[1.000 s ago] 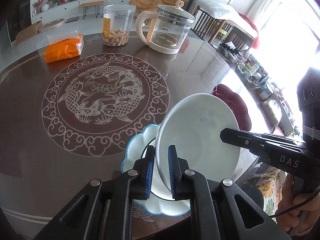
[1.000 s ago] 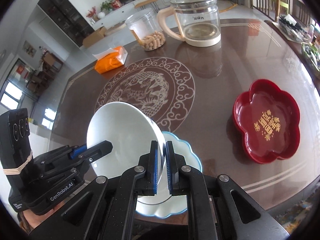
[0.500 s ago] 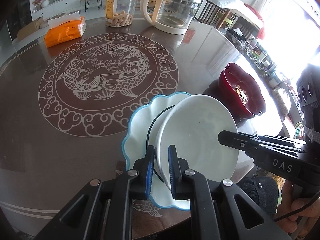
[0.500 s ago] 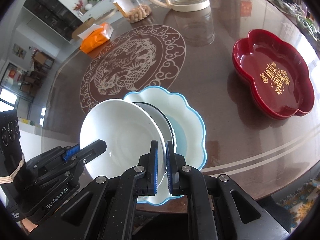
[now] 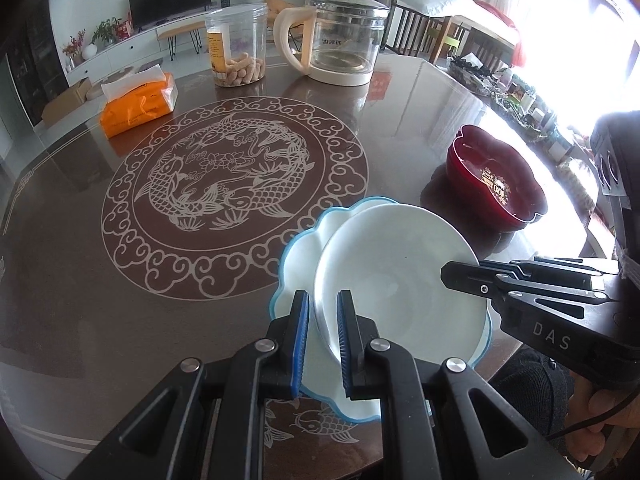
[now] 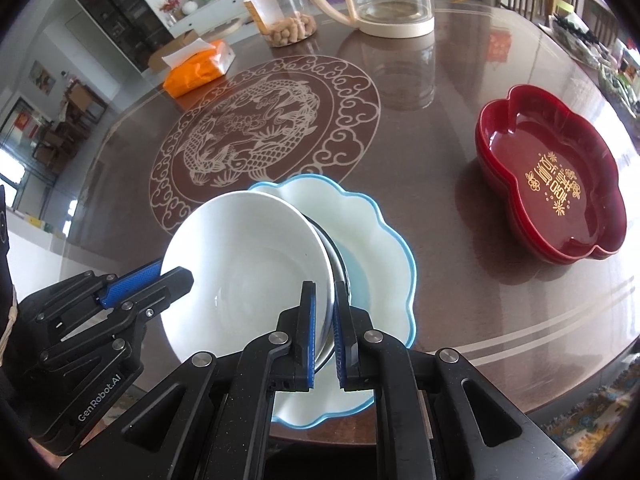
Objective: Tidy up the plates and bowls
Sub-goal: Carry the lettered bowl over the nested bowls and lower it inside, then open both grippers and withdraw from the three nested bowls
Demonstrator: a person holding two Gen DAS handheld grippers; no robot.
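Both grippers are gripping one white bowl [image 5: 396, 272] from opposite sides, holding it over the blue-rimmed scalloped plate [image 5: 298, 256] near the table's front edge. The left gripper [image 5: 322, 340] is pinching the bowl's left rim between its blue pads; the right gripper [image 6: 323, 334] is clamping the right rim the same way.

Only the right wrist view is showing the bowl's dark, shiny underside and the pale blue centre of the plate [image 6: 372, 256]; the left wrist view is showing just the white inside. Whether the bowl's base is touching the plate is hard to say, since the bowl itself is covering that spot.

From left to right across the brown table [image 5: 80, 280] are sitting an orange tissue pack [image 5: 138, 104], a clear jar of peanuts [image 5: 237, 50], a glass kettle [image 5: 340, 42] and a red flower-shaped dish [image 6: 556, 178]. The gold lettering in the dish is lying fully open to the right wrist camera, while the left one is catching it at a slant. The kettle's lid is cut off in the right wrist view. Both grippers are reaching in level with fingers pointing forward, the bowl tipped slightly toward the left.
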